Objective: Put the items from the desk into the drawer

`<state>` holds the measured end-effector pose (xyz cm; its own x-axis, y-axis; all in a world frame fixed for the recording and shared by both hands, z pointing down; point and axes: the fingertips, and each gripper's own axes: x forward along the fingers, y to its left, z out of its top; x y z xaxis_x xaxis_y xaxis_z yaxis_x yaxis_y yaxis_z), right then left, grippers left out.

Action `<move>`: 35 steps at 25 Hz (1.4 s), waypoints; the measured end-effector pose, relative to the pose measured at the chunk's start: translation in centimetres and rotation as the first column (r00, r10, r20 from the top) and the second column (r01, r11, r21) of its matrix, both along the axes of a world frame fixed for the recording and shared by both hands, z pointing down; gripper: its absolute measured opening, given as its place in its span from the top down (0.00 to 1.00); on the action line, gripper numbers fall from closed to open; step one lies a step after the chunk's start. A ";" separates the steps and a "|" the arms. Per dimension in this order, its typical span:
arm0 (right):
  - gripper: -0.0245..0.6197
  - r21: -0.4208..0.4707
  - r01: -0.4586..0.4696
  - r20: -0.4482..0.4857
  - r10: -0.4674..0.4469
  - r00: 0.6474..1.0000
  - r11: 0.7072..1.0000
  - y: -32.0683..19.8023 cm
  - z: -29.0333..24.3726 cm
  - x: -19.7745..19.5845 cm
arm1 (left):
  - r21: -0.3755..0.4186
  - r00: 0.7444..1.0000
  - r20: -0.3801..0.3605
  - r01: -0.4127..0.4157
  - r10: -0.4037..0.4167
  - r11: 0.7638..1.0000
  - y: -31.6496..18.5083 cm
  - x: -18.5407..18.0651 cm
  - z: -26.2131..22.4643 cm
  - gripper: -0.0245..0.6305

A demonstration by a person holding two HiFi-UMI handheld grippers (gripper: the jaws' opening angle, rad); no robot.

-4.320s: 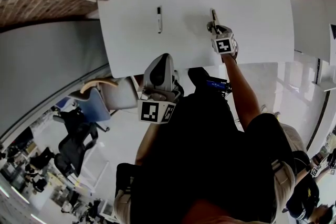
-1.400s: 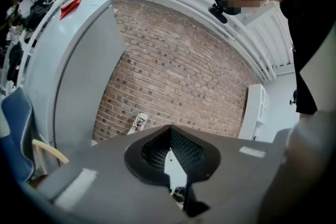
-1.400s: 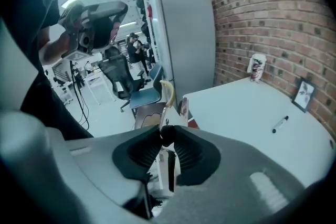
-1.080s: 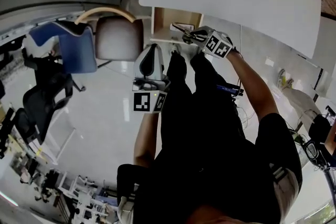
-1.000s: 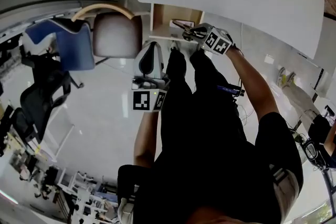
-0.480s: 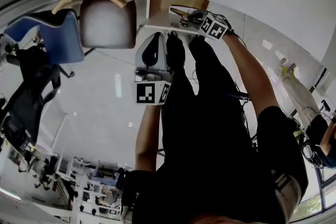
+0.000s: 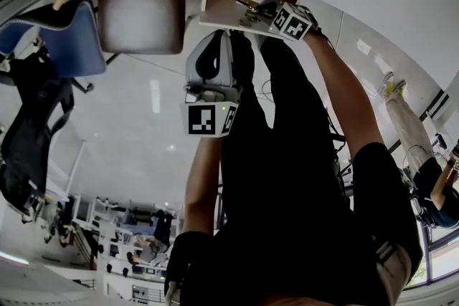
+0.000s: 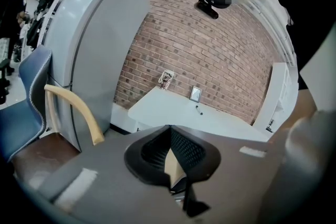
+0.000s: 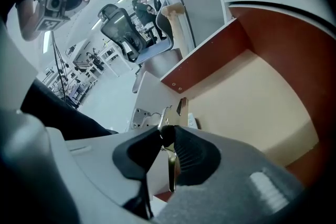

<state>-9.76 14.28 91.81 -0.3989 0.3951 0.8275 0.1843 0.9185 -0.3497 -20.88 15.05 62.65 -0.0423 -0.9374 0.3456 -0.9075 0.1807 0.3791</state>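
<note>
— So where was the metal tool [image 9: 165,118] at that moment?

— Clamped in the right claw [image 9: 169,136]. The pads were closed on it about midway along, with one end poking out past the tips and the other running back between the pads. It hung at the open drawer [image 9: 262,92], by the corner nearest the claw. I couldn't tell whether it touched the wood.

— And the left claw [image 8: 170,131]?

— Its pads were together at the tips, with nothing held. It pointed up toward the counter [image 8: 173,107] from lower down and did no work.

— How did you judge the tool would handle?

— Stiff and hard, I'd say, and fairly heavy for something so slim. It looked smooth enough to slide or swing in the pads if gripped near one end. The hold near the middle looked like the sound one, with the weight balanced on either side. I doubted a short drop would break it, though it might clatter and skid on the bare drawer floor.

— Was anything else due for the drawer?

— A pen [image 8: 200,111] lay on the counter, well apart from both claws. It looked light, round and likely to roll, so I'd take it across the barrel at its middle.

— And the step in hand?

— Setting the tool down inside, by my reading. The release had not yet come.
</note>
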 end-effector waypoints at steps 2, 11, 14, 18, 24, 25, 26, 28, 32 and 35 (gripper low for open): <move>0.85 0.004 -0.005 0.000 0.005 1.000 1.000 0.0 0.4 -0.1 | -0.005 1.000 -0.003 0.004 -0.004 1.000 -0.1 -0.1 0.9 0.94; 0.85 0.019 0.019 -0.018 -0.019 1.000 1.000 0.7 1.9 0.1 | -0.015 1.000 -0.020 0.024 -0.024 1.000 -0.8 -0.9 3.5 0.94; 0.84 0.041 0.027 -0.024 -0.026 0.999 0.999 0.4 2.0 -0.1 | -0.016 0.999 -0.023 0.027 -0.027 1.000 -0.8 -1.0 3.8 0.94; 0.84 0.068 0.058 -0.047 -0.055 0.997 0.996 0.5 2.4 -0.2 | -0.020 0.999 -0.026 0.030 -0.031 0.999 -0.5 -1.0 3.8 0.94; 0.83 0.090 0.059 -0.082 -0.052 0.995 0.994 0.6 3.3 0.1 | -0.026 0.999 -0.033 0.036 -0.037 0.999 0.1 -1.0 4.0 0.94; 0.83 0.096 0.063 -0.090 -0.054 0.994 0.993 0.6 3.4 0.1 | -0.026 0.999 -0.033 0.038 -0.039 0.999 0.2 -1.1 4.1 0.94; 0.83 0.101 0.065 -0.092 -0.056 0.994 0.993 0.6 3.5 0.0 | -0.025 0.999 -0.034 0.041 -0.041 0.999 0.3 -1.1 4.1 0.94; 0.83 0.103 0.056 -0.094 -0.046 0.994 0.993 0.5 3.4 -0.1 | -0.025 0.998 -0.036 0.044 -0.045 0.999 0.5 -1.2 4.1 0.94; 0.78 0.090 0.011 -0.084 -0.004 0.996 0.996 0.2 3.2 -0.2 | -0.025 0.998 -0.038 0.049 -0.050 0.998 0.9 -1.1 4.2 0.94; 0.77 0.103 0.013 -0.076 -0.005 0.997 0.995 0.0 3.1 -0.3 | -0.021 0.998 -0.039 0.051 -0.052 0.998 1.1 -1.1 4.2 0.94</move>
<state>-10.04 14.26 94.90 -0.3305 0.3088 0.8919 0.1697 0.9490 -0.2658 -21.96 16.18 66.84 -0.0764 -0.9270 0.3671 -0.8811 0.2351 0.4103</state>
